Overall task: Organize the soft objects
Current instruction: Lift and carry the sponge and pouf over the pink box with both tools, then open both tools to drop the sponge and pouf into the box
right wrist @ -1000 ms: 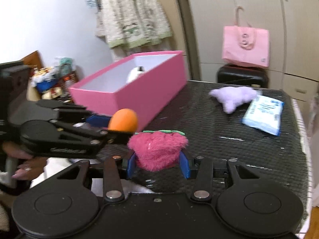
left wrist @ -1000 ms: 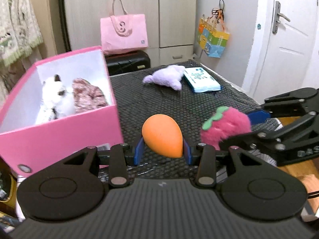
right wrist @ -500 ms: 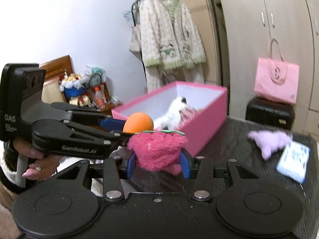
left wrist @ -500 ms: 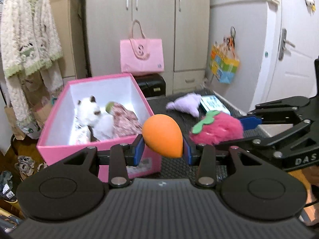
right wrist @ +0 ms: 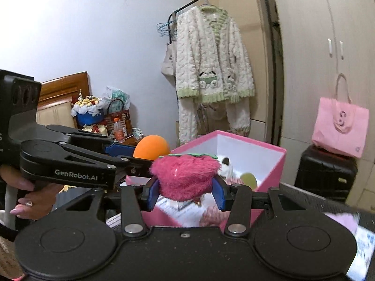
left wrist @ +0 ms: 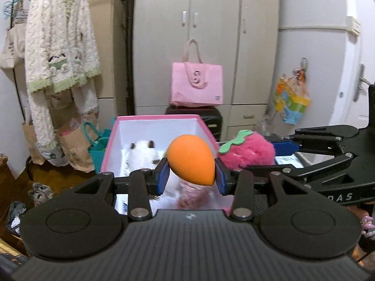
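My left gripper (left wrist: 191, 175) is shut on an orange egg-shaped soft toy (left wrist: 191, 161) and hangs above the near end of the open pink box (left wrist: 159, 118). Just to its right, my right gripper (right wrist: 186, 190) is shut on a fluffy pink strawberry plush (right wrist: 185, 175) with a green leaf top, level with the box's near rim (right wrist: 269, 171). The two toys are side by side, the orange toy (right wrist: 152, 149) left of the strawberry (left wrist: 248, 151). Inside the box lie a white plush animal (left wrist: 143, 155), a pink patterned soft item (left wrist: 194, 193) and a green round thing (right wrist: 248, 180).
A purple plush (right wrist: 344, 220) and a tissue pack (right wrist: 361, 250) lie on the dark table to the right. Behind the box stand a black suitcase (right wrist: 325, 173) with a pink tote bag (left wrist: 196, 84), wardrobe doors and a hanging cardigan (left wrist: 61, 53). Paper bags (left wrist: 75, 145) sit on the floor at left.
Both grippers have risen and moved toward the pink box, each keeping its toy. The box, earlier off to the side, now lies straight ahead beneath the fingers.
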`<state>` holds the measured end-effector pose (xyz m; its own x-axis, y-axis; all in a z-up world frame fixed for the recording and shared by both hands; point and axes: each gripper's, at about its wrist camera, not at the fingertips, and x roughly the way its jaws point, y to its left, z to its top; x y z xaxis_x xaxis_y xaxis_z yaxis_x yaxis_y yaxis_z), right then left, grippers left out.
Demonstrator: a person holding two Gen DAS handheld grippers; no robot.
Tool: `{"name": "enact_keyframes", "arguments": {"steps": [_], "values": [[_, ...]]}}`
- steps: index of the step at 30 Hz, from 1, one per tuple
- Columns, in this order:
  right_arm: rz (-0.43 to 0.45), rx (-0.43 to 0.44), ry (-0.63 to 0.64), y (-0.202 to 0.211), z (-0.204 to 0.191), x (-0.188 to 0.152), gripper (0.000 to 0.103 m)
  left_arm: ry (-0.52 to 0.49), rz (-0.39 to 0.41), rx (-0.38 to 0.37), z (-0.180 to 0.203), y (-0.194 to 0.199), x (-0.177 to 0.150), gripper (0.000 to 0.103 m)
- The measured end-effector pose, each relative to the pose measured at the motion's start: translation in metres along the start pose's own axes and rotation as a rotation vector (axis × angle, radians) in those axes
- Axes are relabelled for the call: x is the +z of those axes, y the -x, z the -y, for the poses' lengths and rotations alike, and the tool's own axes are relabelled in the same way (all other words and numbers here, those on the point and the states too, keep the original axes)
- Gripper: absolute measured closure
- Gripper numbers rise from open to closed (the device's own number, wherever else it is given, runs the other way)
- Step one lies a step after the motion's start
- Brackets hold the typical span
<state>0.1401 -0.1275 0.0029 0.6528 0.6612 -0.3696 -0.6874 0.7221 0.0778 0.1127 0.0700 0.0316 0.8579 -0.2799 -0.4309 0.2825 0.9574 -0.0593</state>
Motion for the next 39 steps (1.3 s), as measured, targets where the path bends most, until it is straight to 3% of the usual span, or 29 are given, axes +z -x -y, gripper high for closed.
{"name": "enact_keyframes", "arguments": {"steps": [6, 15, 19, 23, 26, 39], "values": [[-0.059, 0.032, -0.018, -0.049, 0.029, 0.012, 0.051, 0.038, -0.061, 0.029, -0.027, -0.045, 0.010, 0.063], [-0.199, -0.003, 0.043, -0.118, 0.049, 0.014, 0.049, 0.070, -0.201, 0.068, -0.054, -0.120, 0.010, 0.064], [-0.240, 0.002, 0.024, -0.136, 0.062, 0.021, 0.048, 0.149, -0.242, 0.061, -0.069, -0.136, 0.013, 0.063], [-0.268, -0.006, 0.022, -0.142, 0.066, 0.020, 0.036, 0.166, -0.252, 0.076, -0.072, -0.136, 0.011, 0.051], [-0.269, -0.026, 0.024, -0.141, 0.063, 0.015, 0.031, 0.150, -0.246, 0.063, -0.070, -0.133, 0.010, 0.046], [-0.252, -0.126, 0.078, -0.087, 0.032, 0.013, 0.028, 0.089, -0.148, 0.037, -0.043, -0.072, 0.007, 0.040]]}}
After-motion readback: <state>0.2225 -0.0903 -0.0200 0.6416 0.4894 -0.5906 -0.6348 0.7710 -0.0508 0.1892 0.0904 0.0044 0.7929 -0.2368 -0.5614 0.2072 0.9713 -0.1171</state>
